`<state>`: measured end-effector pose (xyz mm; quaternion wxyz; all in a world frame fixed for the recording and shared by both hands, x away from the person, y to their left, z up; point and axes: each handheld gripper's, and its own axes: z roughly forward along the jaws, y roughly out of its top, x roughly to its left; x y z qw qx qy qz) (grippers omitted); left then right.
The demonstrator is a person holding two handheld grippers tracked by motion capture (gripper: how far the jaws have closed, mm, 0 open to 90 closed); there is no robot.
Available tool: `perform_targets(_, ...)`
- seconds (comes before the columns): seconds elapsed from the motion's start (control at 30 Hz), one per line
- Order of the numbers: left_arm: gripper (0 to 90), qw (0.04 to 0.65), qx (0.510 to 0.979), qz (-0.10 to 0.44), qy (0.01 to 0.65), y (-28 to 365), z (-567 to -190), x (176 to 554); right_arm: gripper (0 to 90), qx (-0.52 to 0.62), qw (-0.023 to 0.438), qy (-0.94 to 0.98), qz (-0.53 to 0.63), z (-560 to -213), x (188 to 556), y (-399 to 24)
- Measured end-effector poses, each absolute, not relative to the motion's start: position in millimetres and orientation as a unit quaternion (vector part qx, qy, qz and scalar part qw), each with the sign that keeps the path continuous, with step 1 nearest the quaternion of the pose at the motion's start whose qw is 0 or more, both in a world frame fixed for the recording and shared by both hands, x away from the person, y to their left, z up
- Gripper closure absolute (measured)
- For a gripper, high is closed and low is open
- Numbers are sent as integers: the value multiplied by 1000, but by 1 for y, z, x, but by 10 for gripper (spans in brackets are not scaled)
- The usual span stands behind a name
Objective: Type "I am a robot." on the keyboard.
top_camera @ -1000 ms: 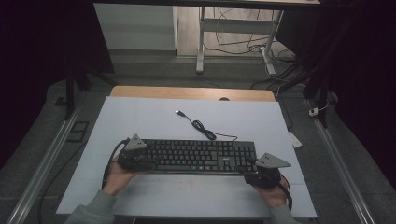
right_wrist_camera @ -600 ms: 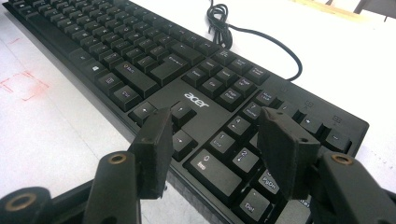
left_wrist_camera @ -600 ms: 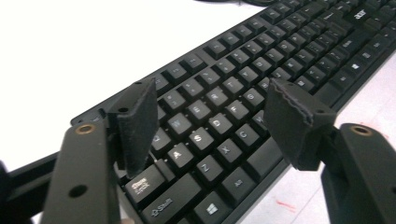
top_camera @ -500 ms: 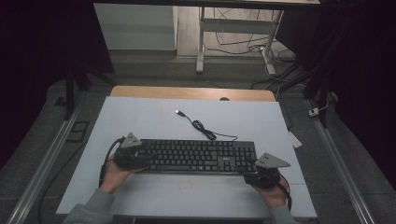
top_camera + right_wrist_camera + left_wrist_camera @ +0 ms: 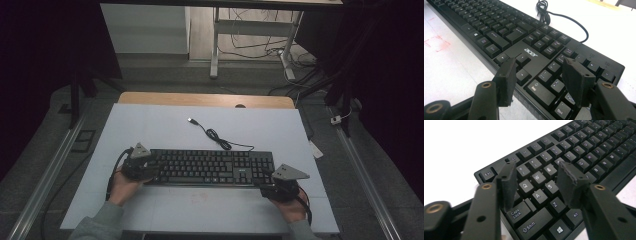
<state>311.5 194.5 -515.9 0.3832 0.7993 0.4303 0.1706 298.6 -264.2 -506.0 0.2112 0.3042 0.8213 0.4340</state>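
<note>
Here the keyboard (image 5: 212, 167) lies across the lower middle of the high view, its long axis running left to right, and I have one gripper at each short end. My left gripper (image 5: 536, 182) has just been closing, jaws hovering spread over the Q-A-Z keys, pads not pressing anything. My right gripper (image 5: 540, 80) sits spread above the arrow and number keys (nothing pinched). Its cable (image 5: 215, 135) trails toward the upper centre.
</note>
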Motion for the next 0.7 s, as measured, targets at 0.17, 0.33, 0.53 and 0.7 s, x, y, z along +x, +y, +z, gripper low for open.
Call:
perform_targets(0.17,665,378,805,168,425,192,-518,311,449,303,212,823,431,-506,298,-264)
perform_targets(0.33,837,362,819,163,414,188,-521,312,448,303,212,823,430,-506,299,-264)
perform_targets(0.53,887,346,828,162,411,186,-523,313,447,303,211,825,427,-507,299,-263)
perform_targets(0.7,887,342,826,164,417,187,-523,314,446,303,211,825,427,-507,299,-263)
